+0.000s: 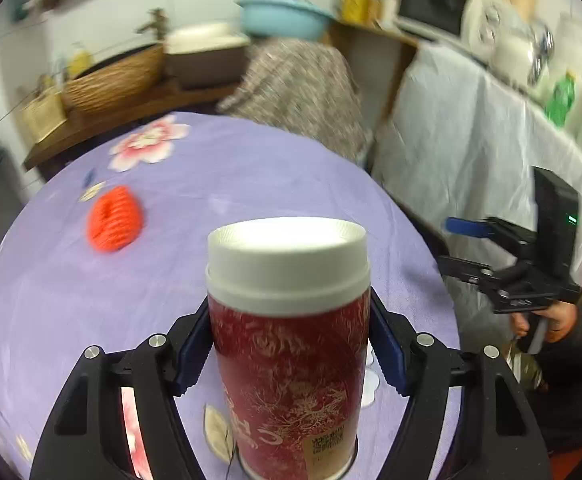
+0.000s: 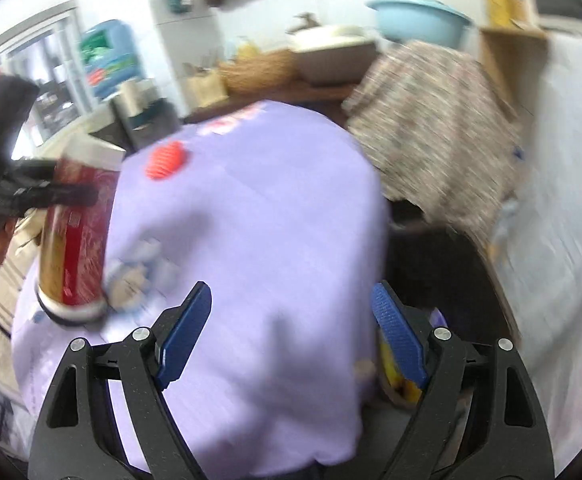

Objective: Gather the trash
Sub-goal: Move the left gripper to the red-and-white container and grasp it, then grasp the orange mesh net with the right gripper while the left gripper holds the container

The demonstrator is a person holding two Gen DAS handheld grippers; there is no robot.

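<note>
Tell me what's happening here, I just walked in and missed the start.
A person is clearing trash off a table with a gripper in each hand. The left gripper is clamped on a red canister with a white lid. The right gripper is open and empty, over the table's edge. An orange thing lies on the purple cloth.

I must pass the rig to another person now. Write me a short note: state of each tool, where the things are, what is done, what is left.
Left tool: closed on the red canister with the white lid, pads on both sides, over the purple tablecloth.
Right tool: open, holds nothing, over the table's near edge.
Orange ribbed item: lies on the cloth, farther back.
Dark bin: low beside the table; some wrappers seem to be inside.
Done: canister gripped.
Left: probably drop the canister in the bin, then fetch the orange item.
</note>
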